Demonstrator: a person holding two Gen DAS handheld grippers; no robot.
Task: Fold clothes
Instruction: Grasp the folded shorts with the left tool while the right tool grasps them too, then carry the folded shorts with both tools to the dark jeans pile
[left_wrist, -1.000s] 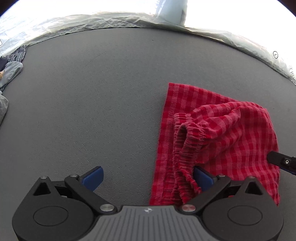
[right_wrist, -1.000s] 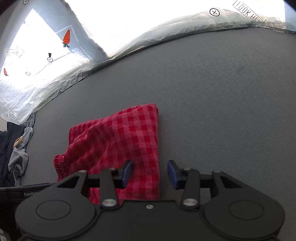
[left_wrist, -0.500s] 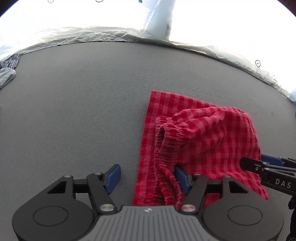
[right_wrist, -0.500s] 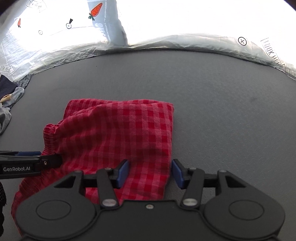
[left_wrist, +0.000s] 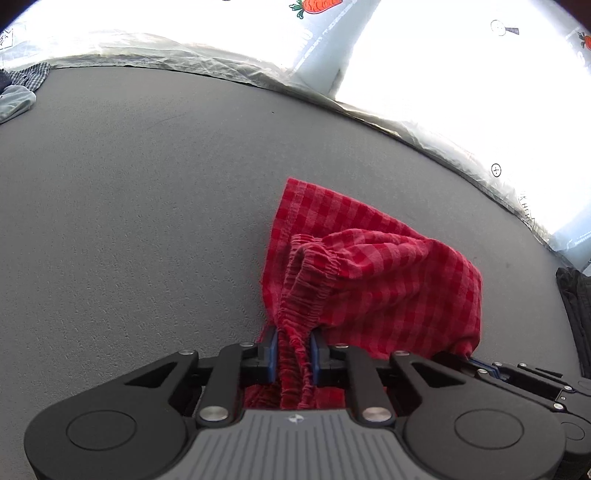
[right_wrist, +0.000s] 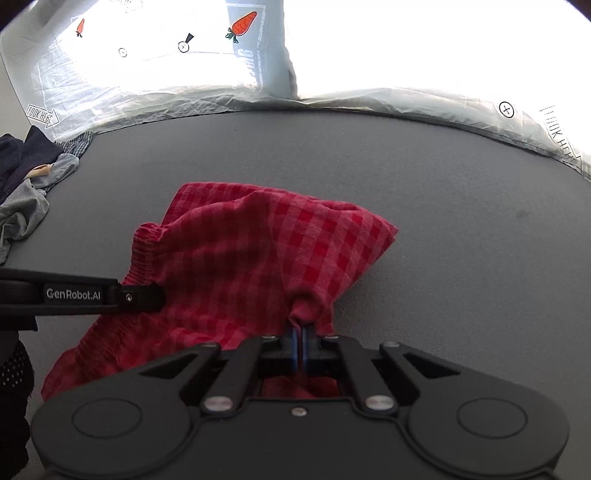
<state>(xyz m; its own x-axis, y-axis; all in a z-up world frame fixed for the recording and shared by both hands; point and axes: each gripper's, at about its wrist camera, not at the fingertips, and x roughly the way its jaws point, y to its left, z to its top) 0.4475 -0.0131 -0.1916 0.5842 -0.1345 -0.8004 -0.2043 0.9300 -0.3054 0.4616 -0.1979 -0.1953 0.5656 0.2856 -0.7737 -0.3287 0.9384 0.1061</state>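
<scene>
Red checked shorts (left_wrist: 388, 280) with an elastic waistband lie bunched on the grey tabletop (left_wrist: 129, 221). My left gripper (left_wrist: 293, 343) is closing, and its blue pads press on the gathered waistband. In the right wrist view the shorts (right_wrist: 258, 251) lift slightly, and my right gripper (right_wrist: 300, 332) is shut on a pinch of the cloth's near edge. From the left side of that view the left gripper (right_wrist: 142, 295) reaches in at the waistband. The right gripper (left_wrist: 480, 363) shows at the lower right of the left wrist view.
A heap of dark and grey clothes (right_wrist: 26, 184) sits at the table's left end, also visible as the clothes heap (left_wrist: 18, 99). Crinkled printed plastic sheet (right_wrist: 221, 99) runs along the far edge. A dark item (left_wrist: 576, 302) lies at the right.
Both grippers went from open around the shorts to closed on them: the left onto the waistband, the right onto the near edge. Both views rolled and shifted, and the cloth has bunched up.
</scene>
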